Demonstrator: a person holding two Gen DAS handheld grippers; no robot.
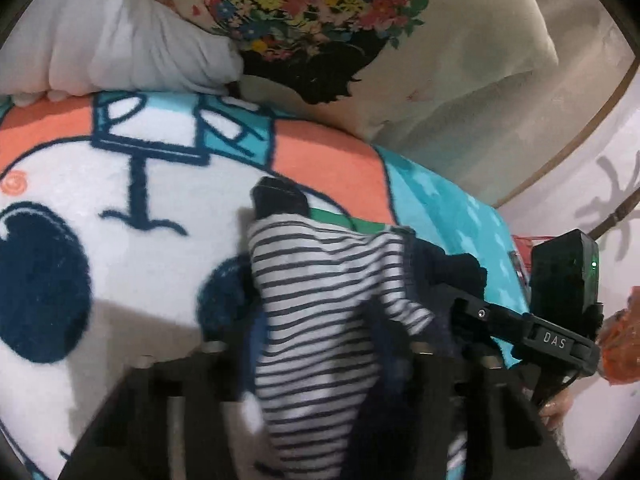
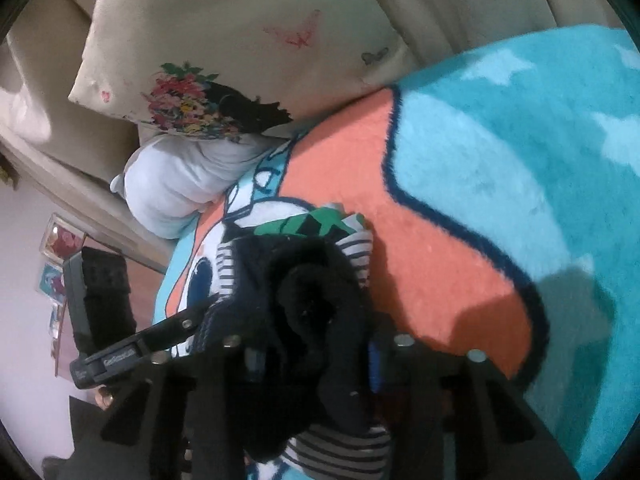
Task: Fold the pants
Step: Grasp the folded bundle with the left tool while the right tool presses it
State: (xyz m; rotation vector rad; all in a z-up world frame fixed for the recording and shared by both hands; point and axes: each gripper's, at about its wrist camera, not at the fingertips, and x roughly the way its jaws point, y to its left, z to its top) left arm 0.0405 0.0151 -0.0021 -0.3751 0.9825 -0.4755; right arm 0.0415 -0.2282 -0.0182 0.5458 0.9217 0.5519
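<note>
My left gripper and right gripper both clench the striped pants, bunched over the blanket; no neat fold exists yet.

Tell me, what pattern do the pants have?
Dark and white stripes on the pants, clearest in the left wrist view.

Cartoon blanket, floral pillow, white pillow.

Striped pants — white with dark bands, navy lining — lie bunched on the cartoon blanket.
</note>
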